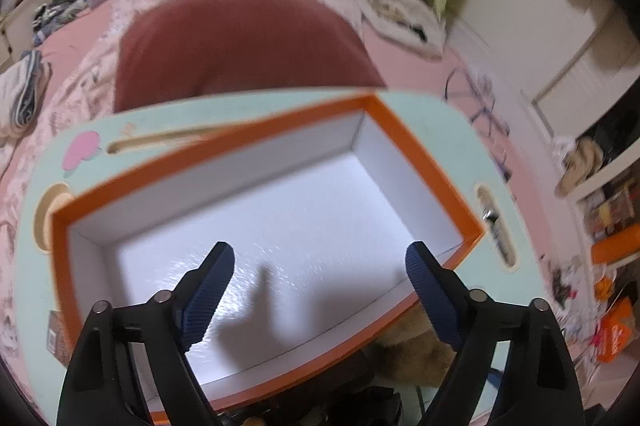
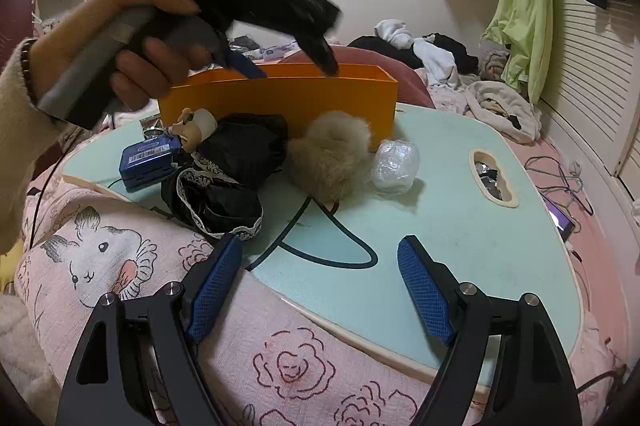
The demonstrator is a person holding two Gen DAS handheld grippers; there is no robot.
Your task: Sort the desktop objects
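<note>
Desktop objects lie in a loose heap on the pale green lap table [image 2: 460,210], not one of them between any jaws. The left gripper [image 1: 320,266] hangs over the orange box [image 1: 424,162] with its blue pads [image 1: 212,290] spread wide and nothing in them; under them is only the white box floor and the gripper's own shadow. The right gripper [image 2: 320,262] is also spread open and empty, poised over the near edge of the table where it meets the pink rabbit-print blanket [image 2: 120,266]. A black cable [image 2: 344,238] loops on the table just beyond its tips.

Further out, against the near wall of the box, sit a beige fluffy ball [image 2: 328,150] and, just beside it to the right, a crumpled wad of clear plastic [image 2: 394,162]. Left of the ball is a black cloth with white lace trim [image 2: 224,182], touching a small blue box [image 2: 146,162], with a little doll figure [image 2: 198,126] behind them. A person's hand [image 2: 140,46] grips the left gripper's handle above the box. Clothes are piled on the bed beyond.
</note>
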